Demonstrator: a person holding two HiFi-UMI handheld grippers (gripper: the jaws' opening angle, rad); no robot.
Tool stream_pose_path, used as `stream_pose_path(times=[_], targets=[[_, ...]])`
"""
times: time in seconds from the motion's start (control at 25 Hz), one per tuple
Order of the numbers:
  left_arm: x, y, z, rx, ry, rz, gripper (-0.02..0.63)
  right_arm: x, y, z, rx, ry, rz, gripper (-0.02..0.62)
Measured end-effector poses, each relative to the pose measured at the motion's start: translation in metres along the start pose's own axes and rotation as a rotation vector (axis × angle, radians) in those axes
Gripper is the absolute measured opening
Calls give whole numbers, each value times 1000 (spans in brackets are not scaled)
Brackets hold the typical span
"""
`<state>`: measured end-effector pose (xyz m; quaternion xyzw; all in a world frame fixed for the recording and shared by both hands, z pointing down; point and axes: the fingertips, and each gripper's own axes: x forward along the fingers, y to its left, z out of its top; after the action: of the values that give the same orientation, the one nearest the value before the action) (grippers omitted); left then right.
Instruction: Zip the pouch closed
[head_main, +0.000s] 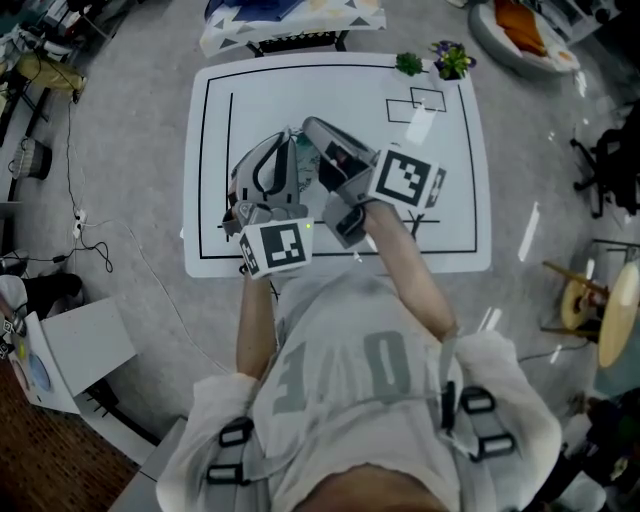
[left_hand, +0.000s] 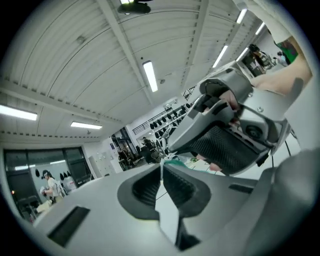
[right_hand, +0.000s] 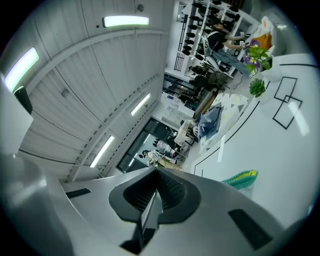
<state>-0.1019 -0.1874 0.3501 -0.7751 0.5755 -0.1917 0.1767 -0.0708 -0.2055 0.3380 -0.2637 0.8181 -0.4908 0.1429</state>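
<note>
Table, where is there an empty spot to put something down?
Bare: the right side of the table, between the right gripper and the edge, nearer than the drawn rectangles. Crowded: under the left gripper, and the far corner by the plants.

The pouch (right_hand: 241, 178) shows only a green-and-yellow end at 4 o'clock in the right gripper view. The rest lies behind the right gripper (right_hand: 155, 172) body, and in the head view the two grippers cover it wholly. At the left gripper (left_hand: 161, 164) fingers, a teal sliver is too small to tell whether it is pinched.
</note>
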Motion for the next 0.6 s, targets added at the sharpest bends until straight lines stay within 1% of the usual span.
stream_pose_path(times=[0.08, 0.12, 0.2, 0.28, 0.32, 0.44, 0.6], targets=[[-1, 1, 0, -83, -6, -1, 18, 0, -2, 0, -34, 5, -12, 9], [-1, 2, 2, -137, -13, -4, 18, -1, -2, 0, -47, 4, -15, 9], [-2, 3, 0, -271, -18, -11, 18, -3, -5, 0, -67, 1, -24, 9], [-4, 3, -5, -369, -8, -14, 18, -6, -8, -1, -86, 1, -35, 8], [-4, 2, -7, -392, -4, -15, 18, -7, -9, -1, -92, 1, -38, 8], [-5, -2, -7, -403, -2, -17, 18, -11, -11, -4, -83, -11, -38, 8], [-6, 3, -10, -451, -10, 9, 18, -16, -17, -1, -118, -21, -66, 8]])
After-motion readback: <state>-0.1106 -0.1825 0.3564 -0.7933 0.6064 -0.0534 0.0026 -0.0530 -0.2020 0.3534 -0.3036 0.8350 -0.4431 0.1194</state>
